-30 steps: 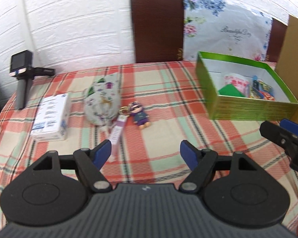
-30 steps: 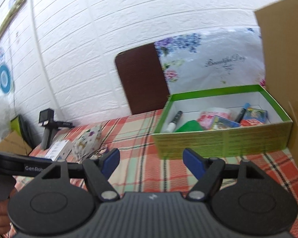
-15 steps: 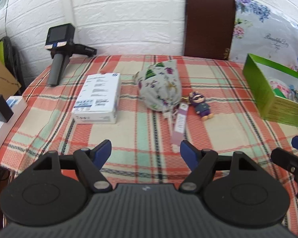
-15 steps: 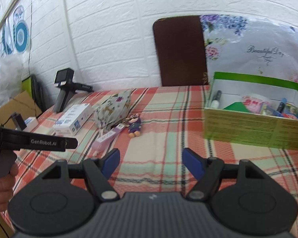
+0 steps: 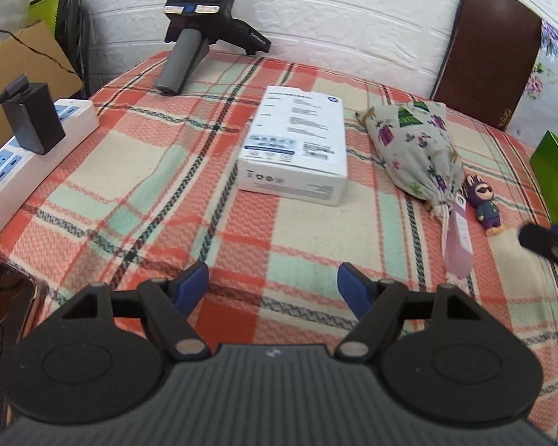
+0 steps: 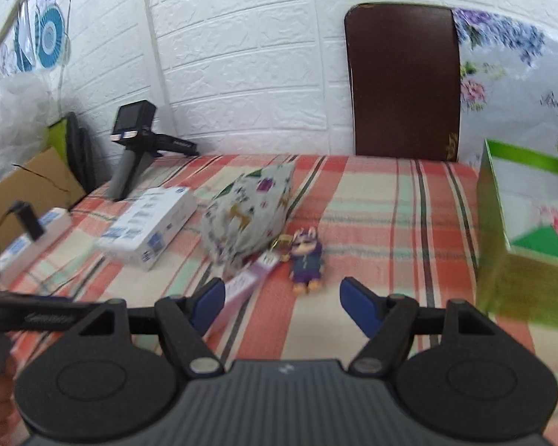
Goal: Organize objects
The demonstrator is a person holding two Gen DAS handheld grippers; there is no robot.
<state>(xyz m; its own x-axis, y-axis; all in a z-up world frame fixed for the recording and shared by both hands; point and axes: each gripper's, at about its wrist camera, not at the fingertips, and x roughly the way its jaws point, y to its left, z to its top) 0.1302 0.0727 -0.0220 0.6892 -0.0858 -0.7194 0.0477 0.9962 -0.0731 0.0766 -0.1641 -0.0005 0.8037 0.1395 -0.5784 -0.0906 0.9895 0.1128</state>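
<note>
A white box point(image 5: 297, 148) lies on the plaid tablecloth point(image 5: 167, 193), ahead of my open, empty left gripper point(image 5: 273, 286). Right of it are a patterned cloth pouch point(image 5: 416, 152), a pink tag point(image 5: 457, 238) and a purple figure keychain point(image 5: 487, 208). In the right wrist view my open, empty right gripper point(image 6: 282, 297) hovers just in front of the keychain point(image 6: 307, 260), the pink tag point(image 6: 241, 290), the pouch point(image 6: 253, 212) and the white box point(image 6: 148, 230). The green box point(image 6: 520, 230) with items inside stands at the right.
A handheld camera device point(image 5: 193, 26) stands at the far left corner. A power strip point(image 5: 22, 156) with a black plug lies off the left edge. A brown chair back point(image 6: 401, 81) and white brick wall are behind the table. The right gripper's tip point(image 5: 550, 245) shows at the left view's right edge.
Both grippers have swung left, away from the green box. The white box, pouch and keychain now sit closer and more central. Both stay open.
</note>
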